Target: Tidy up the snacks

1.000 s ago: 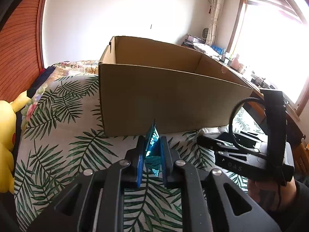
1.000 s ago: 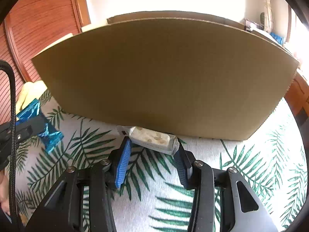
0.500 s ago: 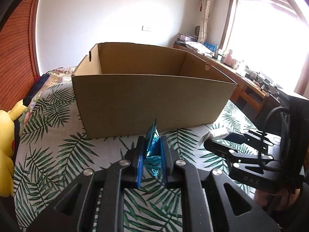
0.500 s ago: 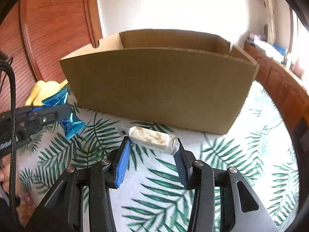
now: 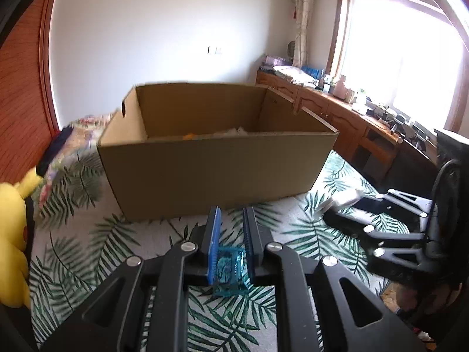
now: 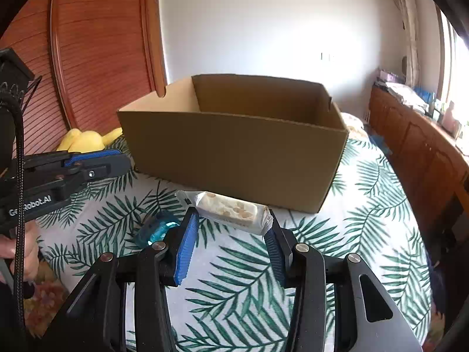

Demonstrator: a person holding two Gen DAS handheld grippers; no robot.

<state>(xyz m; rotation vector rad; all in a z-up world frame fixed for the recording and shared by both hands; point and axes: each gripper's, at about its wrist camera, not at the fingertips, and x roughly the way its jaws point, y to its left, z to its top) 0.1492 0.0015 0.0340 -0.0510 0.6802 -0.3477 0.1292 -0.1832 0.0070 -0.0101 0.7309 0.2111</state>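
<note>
The left hand-held gripper (image 5: 230, 231) has its blue-padded fingers parted, with nothing pressed between them. A small blue foil-wrapped snack (image 5: 230, 267) shows low in the gap near the finger roots; in the right wrist view the same blue foil-wrapped snack (image 6: 156, 228) lies on the bed beneath and just right of the left hand-held gripper (image 6: 96, 165). Whether it touches the pads cannot be told.

The right hand-held gripper (image 6: 231, 230) is clenched on a pale nougat bar in a clear wrapper (image 6: 228, 211), gripped crosswise at the fingertips, with its crimped end sticking out past the left finger. From the left wrist view the right hand-held gripper (image 5: 348, 202) sits off to the right with the wrapped bar (image 5: 343, 198) at its tips.

Straight ahead of both grippers stands a large open brown cardboard box (image 5: 217, 170), also seen in the right wrist view (image 6: 234, 152), resting on the bed's white cover printed with green palm leaves (image 6: 366, 220). Something orange and pale shows over its near wall, too little to identify. A yellow plush toy (image 5: 13, 220) lies far to the left of the left gripper, beside the box.
</note>
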